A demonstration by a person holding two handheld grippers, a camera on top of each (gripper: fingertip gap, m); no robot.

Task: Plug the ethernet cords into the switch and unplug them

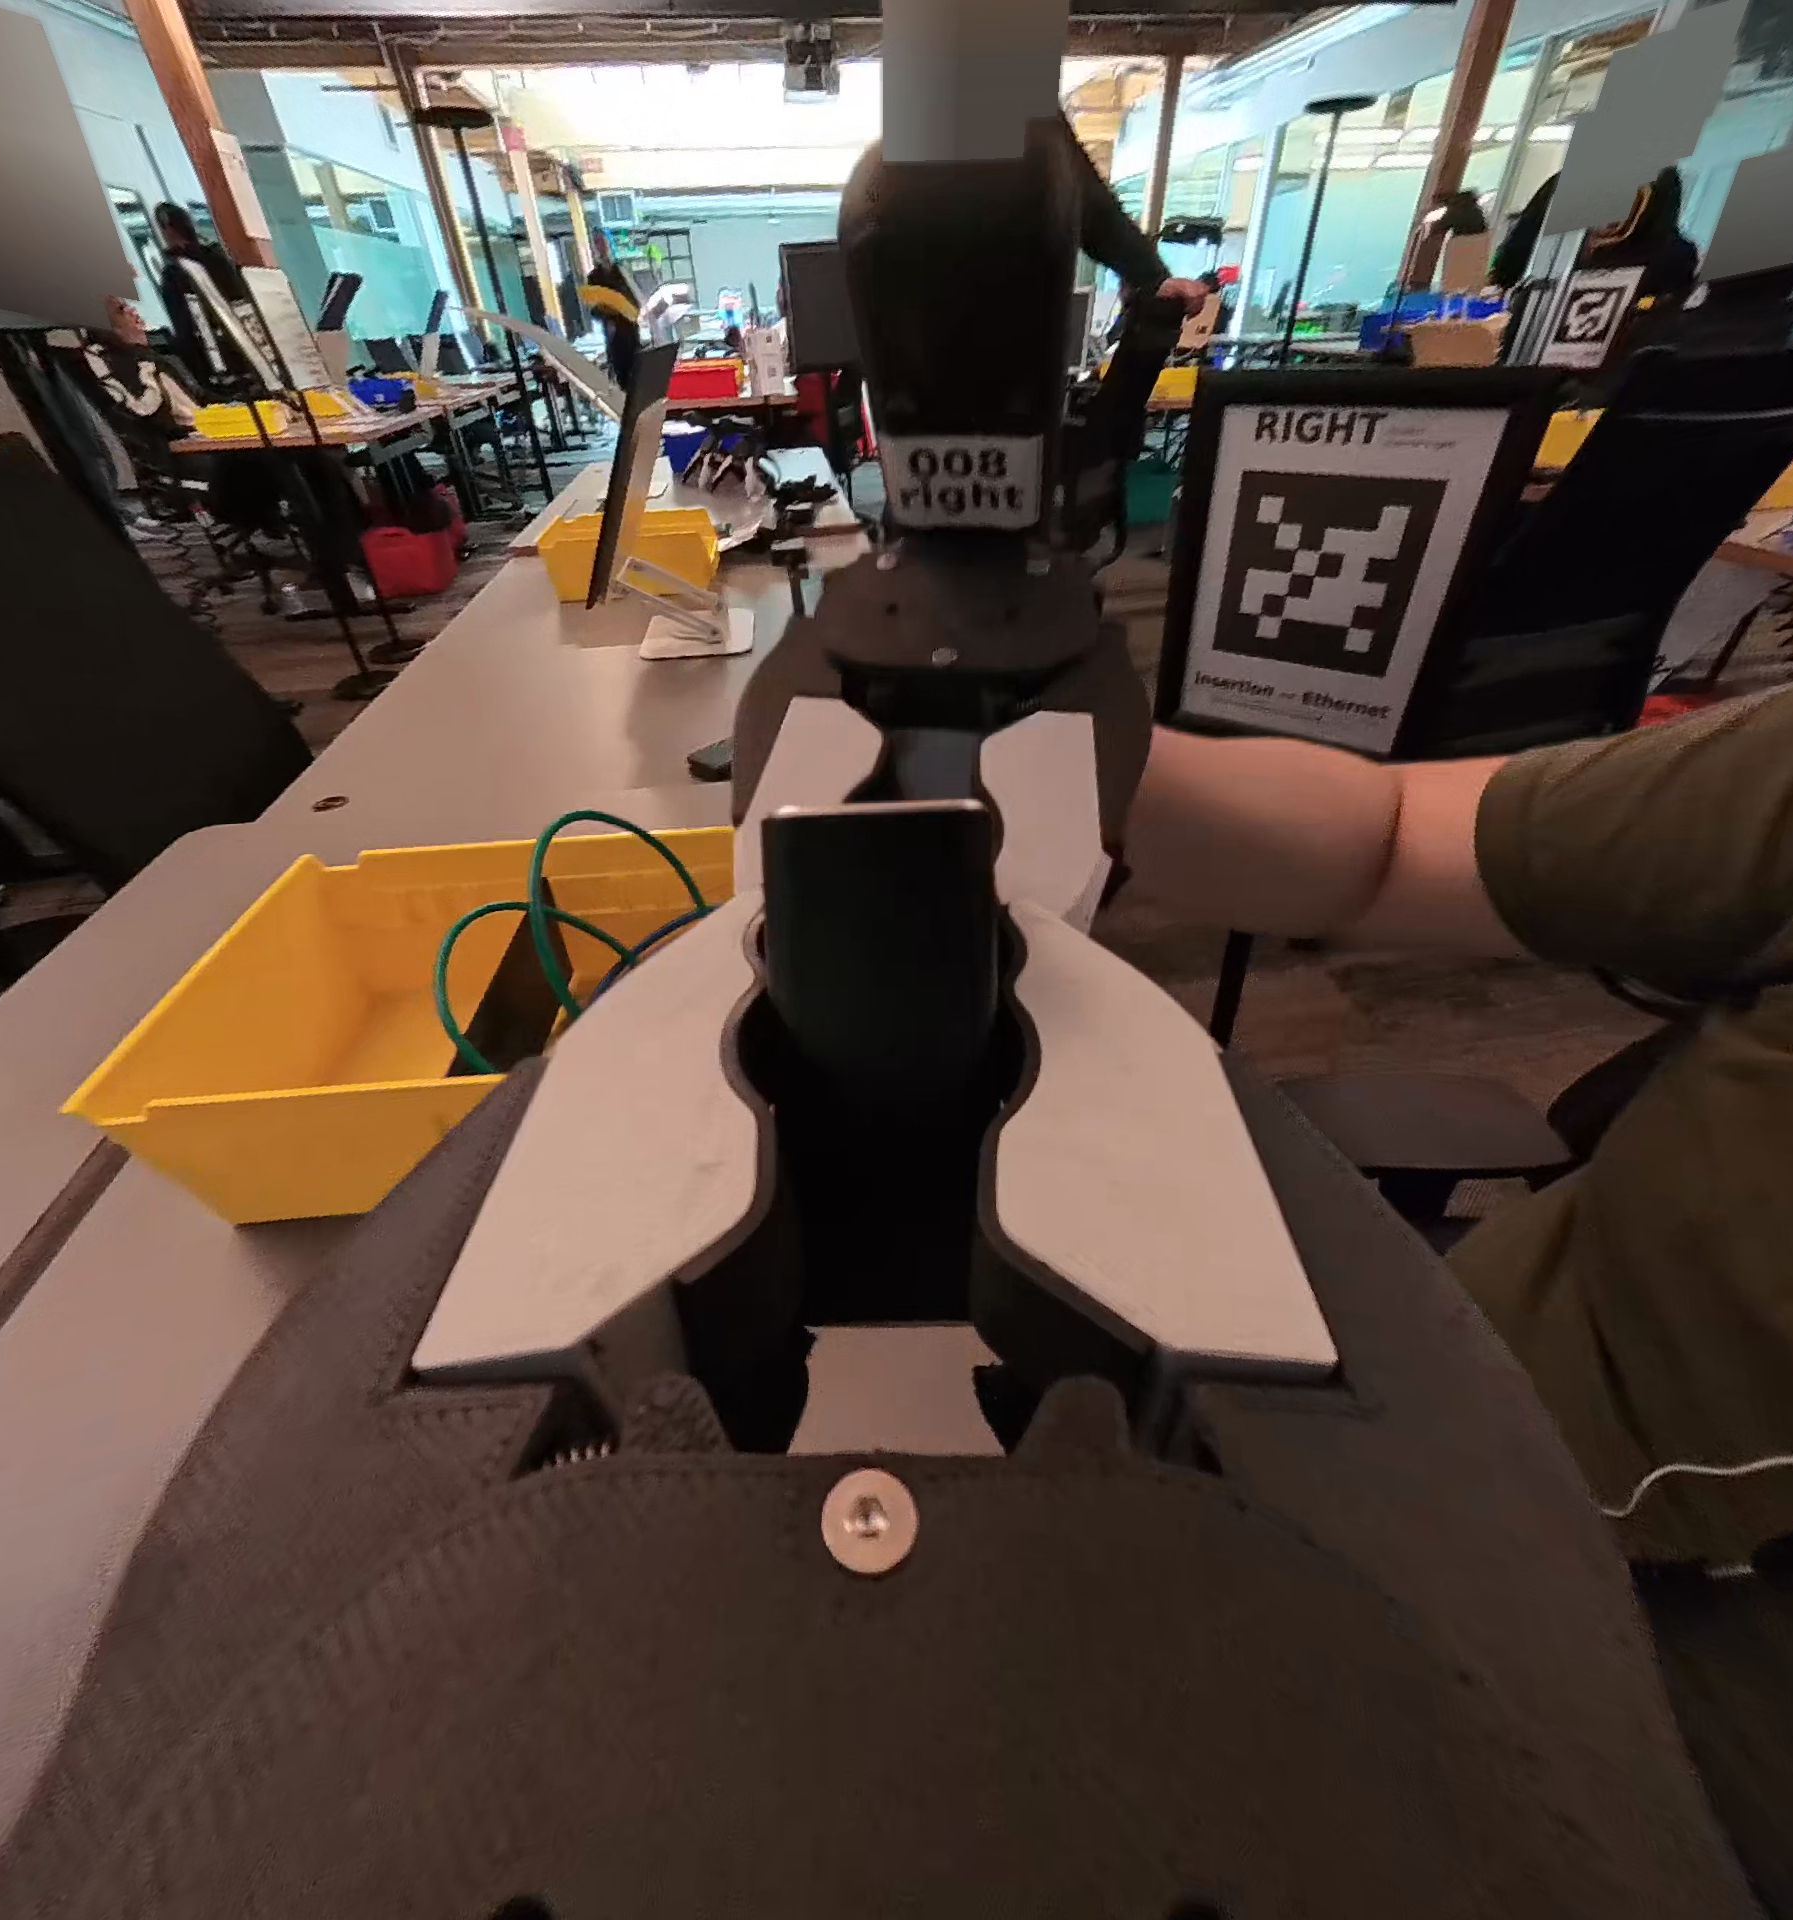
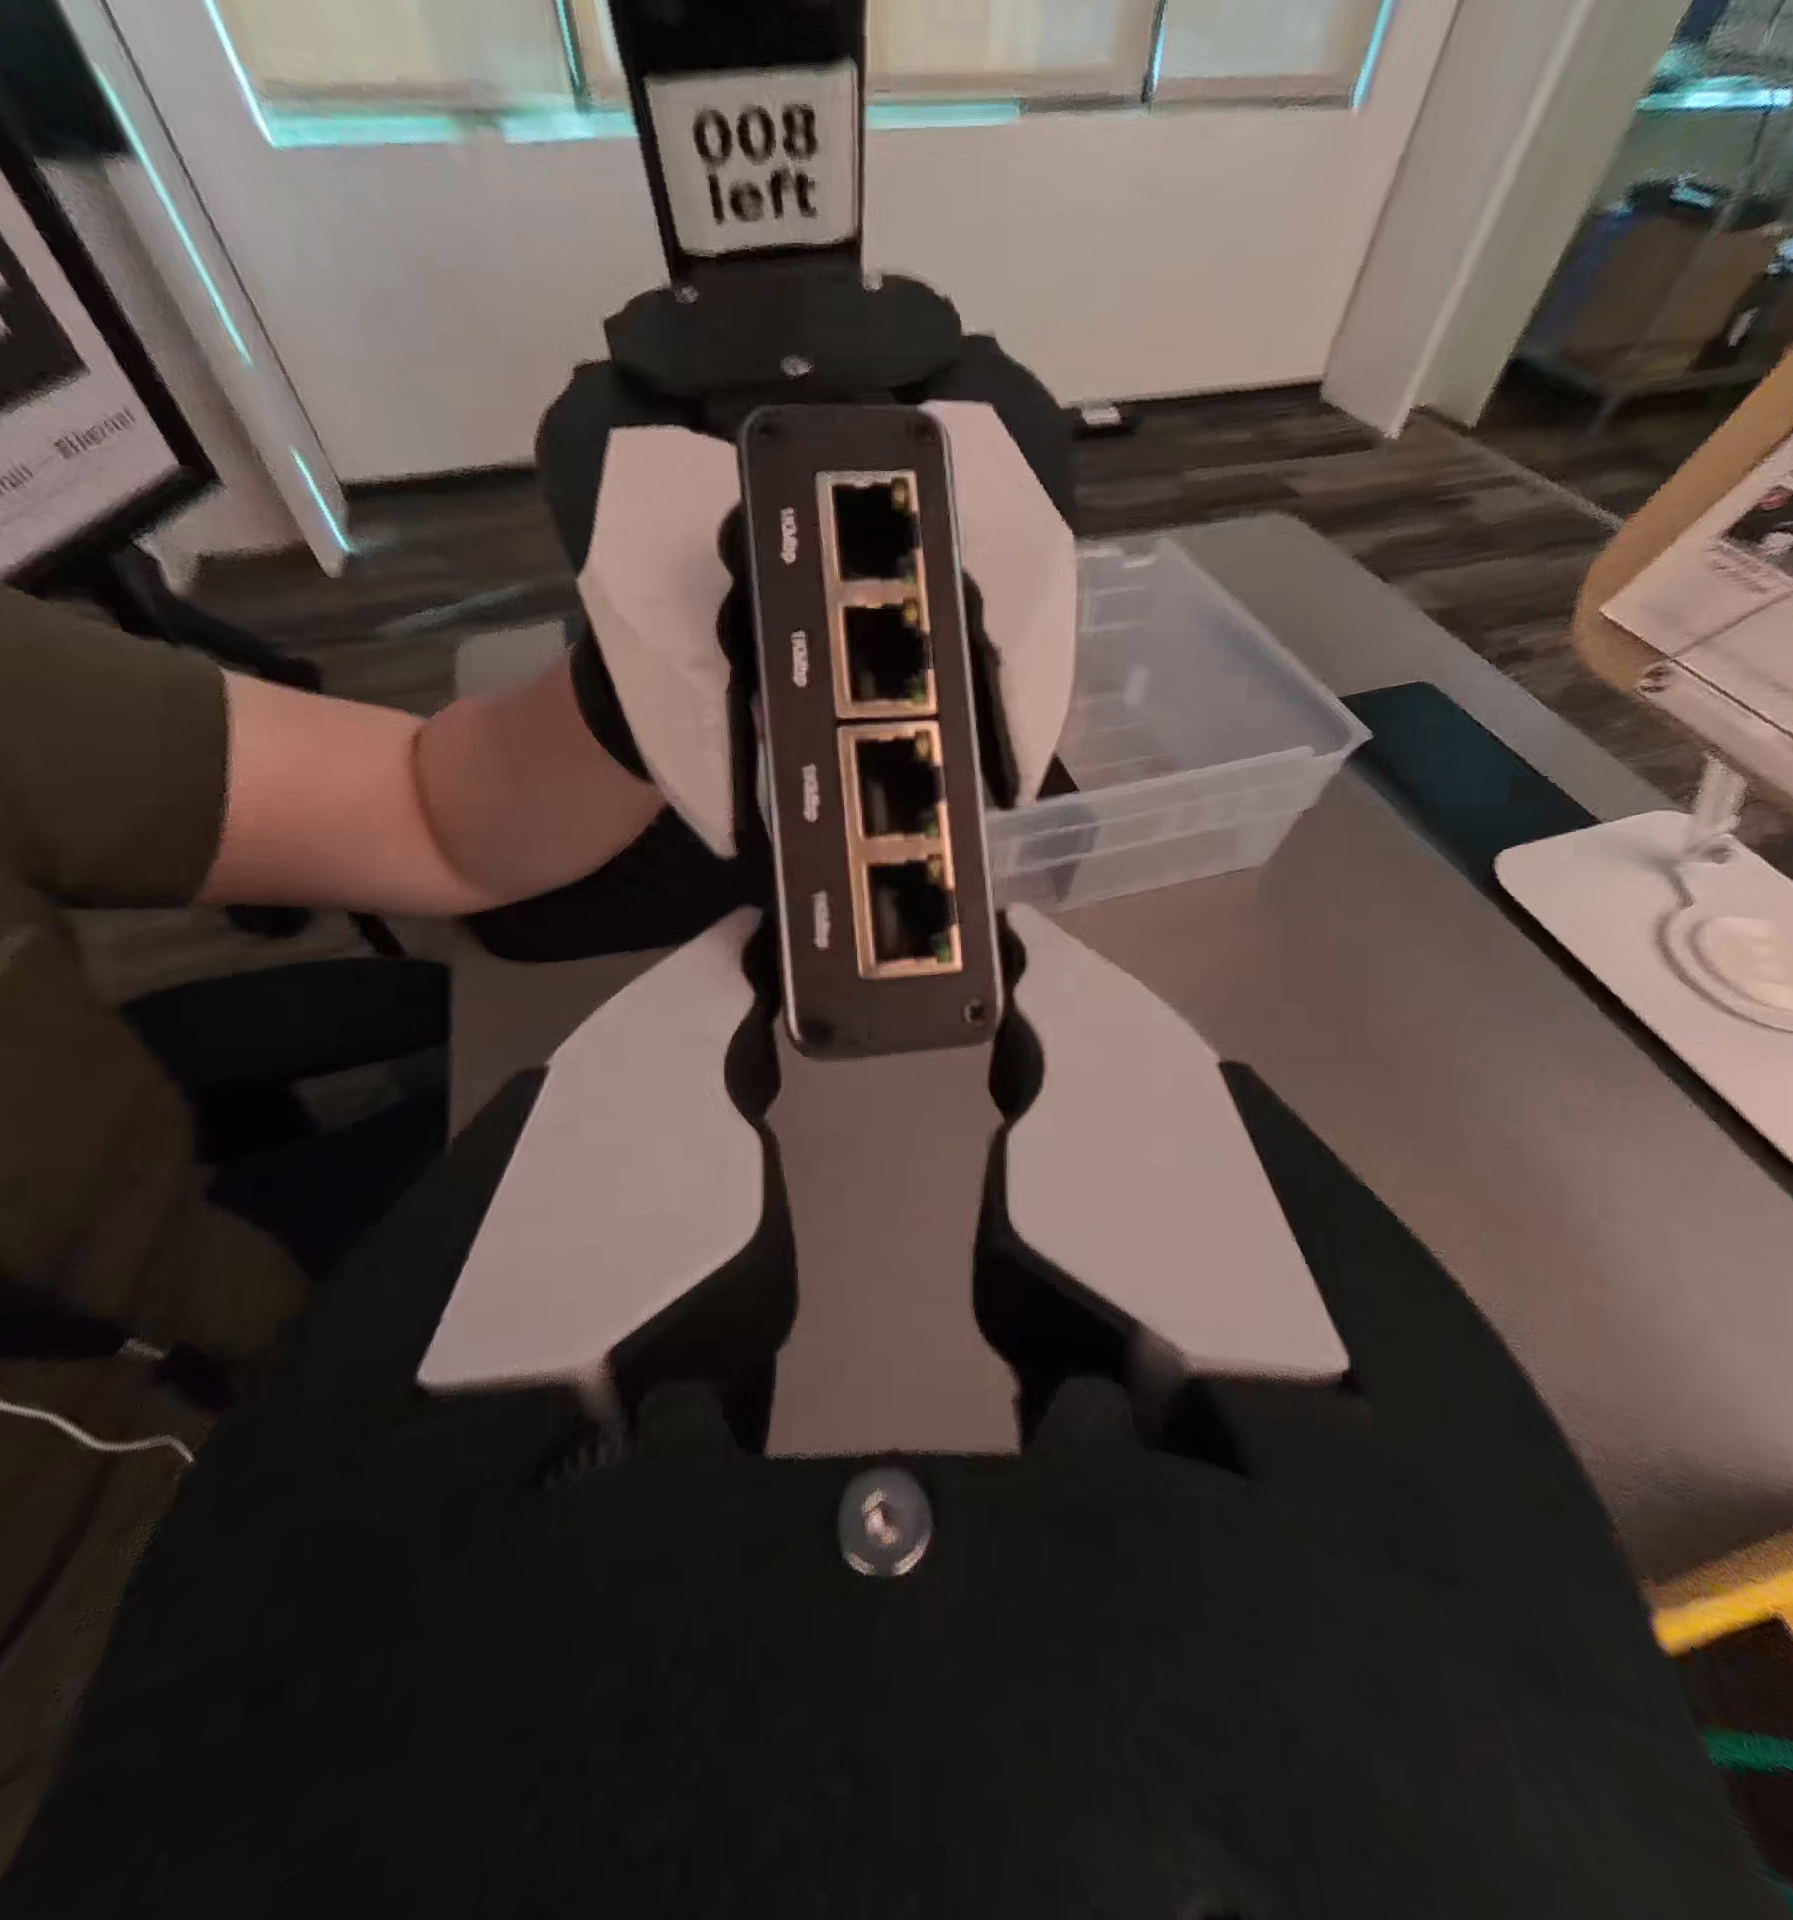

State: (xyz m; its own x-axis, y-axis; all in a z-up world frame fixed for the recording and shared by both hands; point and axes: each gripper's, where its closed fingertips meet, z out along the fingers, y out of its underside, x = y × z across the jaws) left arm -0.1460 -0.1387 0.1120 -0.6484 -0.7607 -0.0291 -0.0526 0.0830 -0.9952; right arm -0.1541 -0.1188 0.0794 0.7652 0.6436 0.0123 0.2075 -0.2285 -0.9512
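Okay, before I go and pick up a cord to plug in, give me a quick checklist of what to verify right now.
1. Switch held firmly by the left gripper: ok, its fingers press both long sides.
2. All four ports empty: ok, no plug in any.
3. Ports turned toward the right gripper: ok, they face its camera.
4. Right gripper free to leave: cannot tell; its fingertips flank the switch's lower end, and contact is unclear.
5. Cord available: ok, a green cord loops out of the yellow bin.
6. Cord's plug exposed for gripping: cannot tell, the ends are hidden in the bin.
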